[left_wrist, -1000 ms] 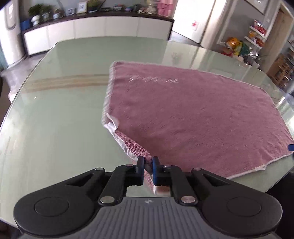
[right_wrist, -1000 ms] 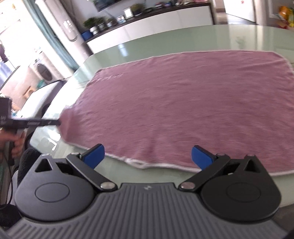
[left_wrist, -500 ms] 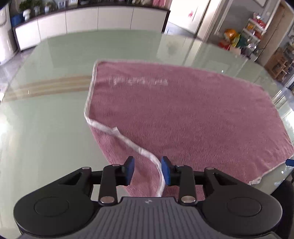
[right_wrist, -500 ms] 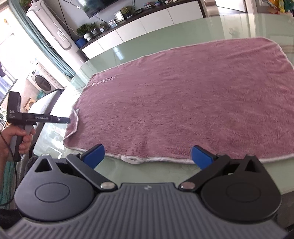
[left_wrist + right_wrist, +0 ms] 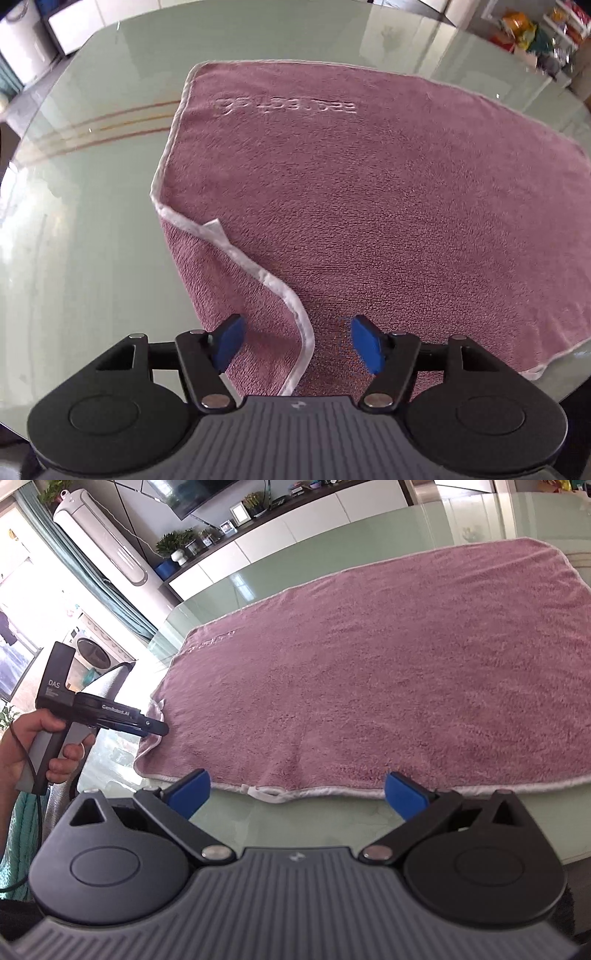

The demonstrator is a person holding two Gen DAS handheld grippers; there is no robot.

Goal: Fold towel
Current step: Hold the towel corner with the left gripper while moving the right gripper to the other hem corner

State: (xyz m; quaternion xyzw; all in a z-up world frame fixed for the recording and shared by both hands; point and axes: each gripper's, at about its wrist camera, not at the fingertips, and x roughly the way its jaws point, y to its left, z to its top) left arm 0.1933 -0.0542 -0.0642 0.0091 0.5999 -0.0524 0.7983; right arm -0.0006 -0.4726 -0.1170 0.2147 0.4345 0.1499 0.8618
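Towel: mauve terry cloth, matt, rough looped pile, bound with a smooth white woven hem. Bench: pale green glass top, smooth, highly glossy, mirror-like reflections. Left hand-held gripper: matt black plastic links, ribbed grey plastic body, shiny metal pivot pins, blue rubbery-looking pads.

Bright daylight, tabletop glare, fisheye warp

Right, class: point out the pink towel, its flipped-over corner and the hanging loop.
pink towel (image 5: 388,657), right wrist view, middle of the pile.
flipped-over corner (image 5: 216,227), left wrist view, white hem tip.
hanging loop (image 5: 267,794), right wrist view, near edge.
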